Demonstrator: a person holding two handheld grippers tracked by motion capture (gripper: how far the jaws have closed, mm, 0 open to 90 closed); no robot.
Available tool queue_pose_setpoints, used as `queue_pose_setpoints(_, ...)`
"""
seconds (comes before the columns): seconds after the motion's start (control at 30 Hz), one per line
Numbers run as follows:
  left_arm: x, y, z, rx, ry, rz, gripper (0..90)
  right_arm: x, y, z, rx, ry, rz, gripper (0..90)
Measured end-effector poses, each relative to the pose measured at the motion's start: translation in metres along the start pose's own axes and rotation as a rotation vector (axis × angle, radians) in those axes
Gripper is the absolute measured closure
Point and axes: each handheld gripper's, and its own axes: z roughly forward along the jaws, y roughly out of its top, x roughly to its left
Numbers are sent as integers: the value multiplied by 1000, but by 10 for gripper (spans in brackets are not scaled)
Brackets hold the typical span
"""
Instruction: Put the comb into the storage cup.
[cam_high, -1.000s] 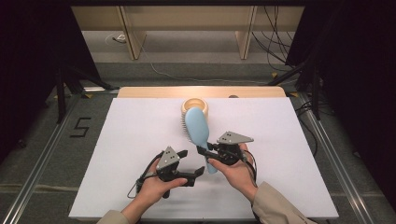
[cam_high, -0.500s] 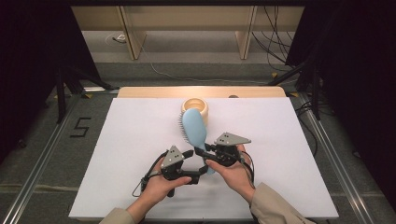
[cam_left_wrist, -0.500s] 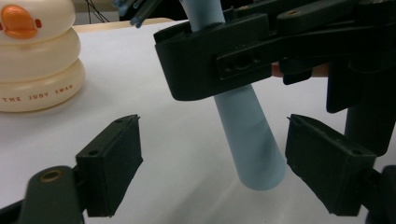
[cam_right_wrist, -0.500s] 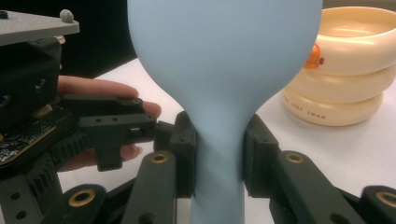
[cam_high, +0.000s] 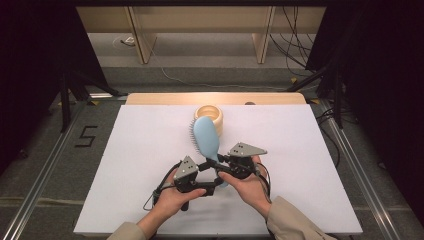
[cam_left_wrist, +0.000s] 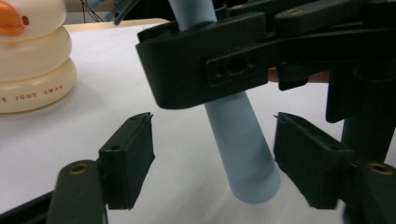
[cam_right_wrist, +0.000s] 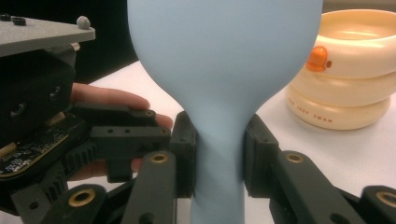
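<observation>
The light blue hairbrush (cam_high: 206, 139) is held off the white surface (cam_high: 125, 160) near the middle of the scene, its broad head tilted up and toward the far side, its handle pointing down toward the near edge. The right hand-held gripper (cam_high: 218, 162) is clamped on the neck of the hairbrush, just below the head: in the right gripper view the two black pads (cam_right_wrist: 186, 158) press on either side of the narrow blue neck (cam_right_wrist: 219, 154), and the head swells out above them.

The left hand-held gripper (cam_high: 207, 187) sits just left of and nearer than the right one, close beside it. Its jaws have just been closing and now stand at a middling width. In the left gripper view the round end of the blue handle (cam_left_wrist: 247, 163) hangs between them, with a gap still showing on each side, so the pads do not touch it.

A cream-coloured ring-shaped container (cam_high: 210, 116) with an orange mark stands on the surface just beyond the brush head, on the far side.
</observation>
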Motion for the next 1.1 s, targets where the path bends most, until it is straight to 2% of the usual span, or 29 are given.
queue_pose_setpoints(0.5, 0, -2, 2, -5, -22, -11, 410, 2, -1, 2, -8, 1, 0, 704)
queue_pose_setpoints(0.7, 1, -2, 2, -13, -41, -31, 480, 1, -1, 2, -16, -1, 0, 703)
queue_pose_setpoints(0.93, 1, -2, 1, -30, -57, -59, 600, 1, 0, 2, -28, -10, -5, 703)
queue_pose_setpoints(1.1, 3, -2, 0, -37, -52, -88, 637, 1, -1, 2, -26, -12, -12, 701)
